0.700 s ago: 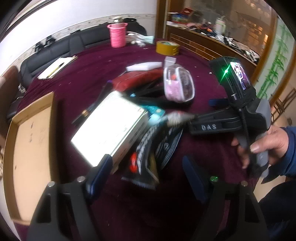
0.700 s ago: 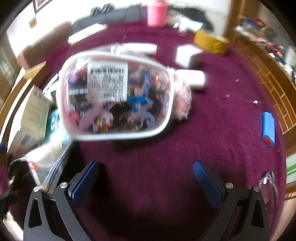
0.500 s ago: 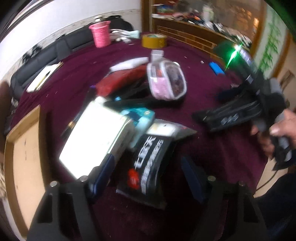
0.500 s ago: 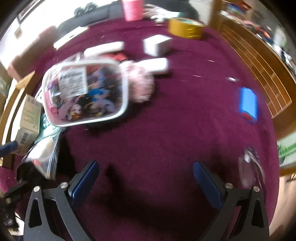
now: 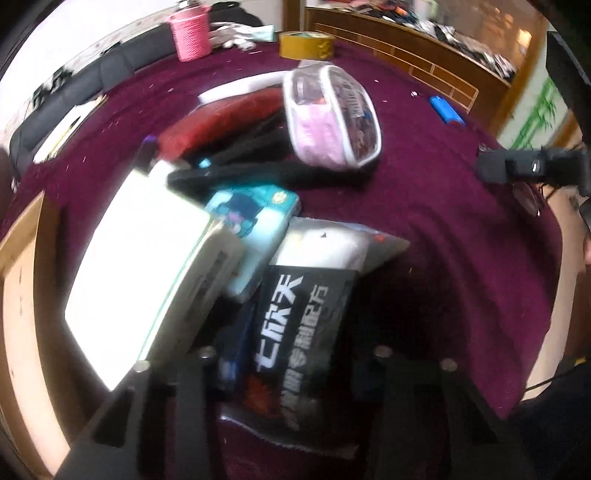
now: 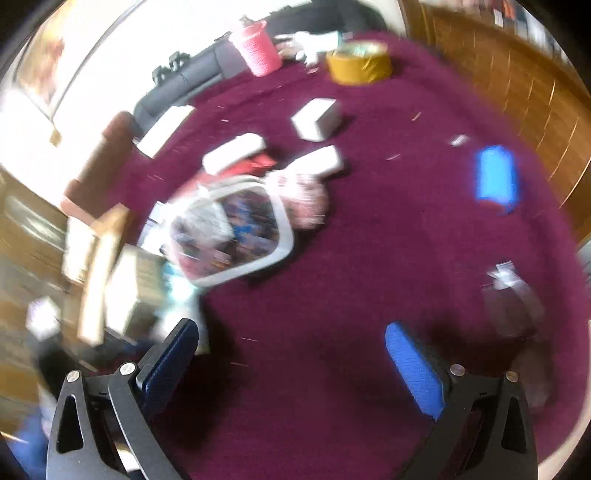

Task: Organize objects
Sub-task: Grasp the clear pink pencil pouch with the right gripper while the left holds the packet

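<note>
The left tool (image 5: 291,373) points steeply down over a black packet (image 5: 299,325) with white lettering, which lies between its two fingers near the tabletop's near edge. The fingers stand at either side of the packet, but the near part of the view is dark and blurred, so whether the pads press on it cannot be told.

Just left of the packet lie a teal box (image 5: 255,236) and a large white box (image 5: 144,273), the white one reaching toward the tabletop's left edge, where a cardboard tray (image 5: 18,280) sits. Beyond them, toward the middle, are a red pouch (image 5: 218,122) and a clear pouch (image 5: 332,114) with white trim and pink contents, tilted up on its side. A pink cup (image 5: 190,31) and a roll of yellow tape (image 5: 306,45) stand at the far edge. A blue lighter (image 5: 446,110) lies alone toward the right edge.

The right tool (image 6: 291,365) hangs over bare maroon cloth (image 6: 332,295) with its blue pads (image 6: 415,369) wide apart and nothing between them. Its view is smeared with motion; the clear pouch (image 6: 232,236) lies ahead and to its left, well apart from the pads, and the lighter (image 6: 495,177) lies off to the right.
</note>
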Available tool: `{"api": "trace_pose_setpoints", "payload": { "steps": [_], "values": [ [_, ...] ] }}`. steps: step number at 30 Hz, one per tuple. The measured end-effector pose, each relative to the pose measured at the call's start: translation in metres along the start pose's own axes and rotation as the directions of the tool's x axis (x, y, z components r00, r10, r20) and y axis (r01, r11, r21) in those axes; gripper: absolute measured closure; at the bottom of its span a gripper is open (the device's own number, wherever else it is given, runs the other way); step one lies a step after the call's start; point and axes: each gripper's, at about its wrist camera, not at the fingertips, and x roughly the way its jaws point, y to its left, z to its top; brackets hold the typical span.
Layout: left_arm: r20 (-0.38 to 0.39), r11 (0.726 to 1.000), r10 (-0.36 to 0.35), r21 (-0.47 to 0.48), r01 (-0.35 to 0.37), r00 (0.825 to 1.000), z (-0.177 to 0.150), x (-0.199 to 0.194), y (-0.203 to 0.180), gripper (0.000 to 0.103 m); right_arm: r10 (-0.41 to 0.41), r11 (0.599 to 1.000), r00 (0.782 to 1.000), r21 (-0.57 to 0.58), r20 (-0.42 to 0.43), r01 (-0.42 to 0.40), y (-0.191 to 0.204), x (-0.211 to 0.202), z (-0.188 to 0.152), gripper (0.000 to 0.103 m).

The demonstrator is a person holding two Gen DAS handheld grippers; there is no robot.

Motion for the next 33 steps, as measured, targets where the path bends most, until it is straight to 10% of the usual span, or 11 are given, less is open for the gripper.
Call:
{"api": "trace_pose_setpoints", "payload": {
  "steps": [4, 13, 21, 25, 33],
  "values": [
    [-0.004, 0.999, -0.018, -0.049, 0.017, 1.0, -0.013, -0.009, 0.005, 0.066, 0.193, 0.941, 0.979, 0.294, -0.063, -0.166, -0.007, 0.022, 0.026, 0.0],
    [0.012, 1.0, 0.019, -0.012, -0.019, 1.0, -0.033, -0.024, 0.004, 0.067, 0.195, 0.819, 0.969, 0.569, -0.154, -0.075, 0.011, 0.072, 0.065, 0.0],
    [0.019, 1.0, 0.01, -0.019, -0.01, 1.0, -0.033, -0.023, 0.0, 0.066, 0.089, 0.893, 0.958, 0.447, -0.273, 0.045, 0.034, 0.089, 0.073, 0.005],
    [0.013, 0.999, -0.01, -0.04, 0.011, 1.0, -0.03, -0.022, 0.004, 0.066, 0.086, 0.937, 0.968, 0.35, -0.236, 0.002, 0.025, 0.068, 0.053, 0.045],
    [-0.006, 0.997, -0.036, -0.061, 0.036, 0.999, -0.016, -0.013, 0.004, 0.052, 0.048, 0.967, 0.987, 0.254, -0.153, -0.008, -0.001, 0.036, 0.003, 0.061]
  ]
}}
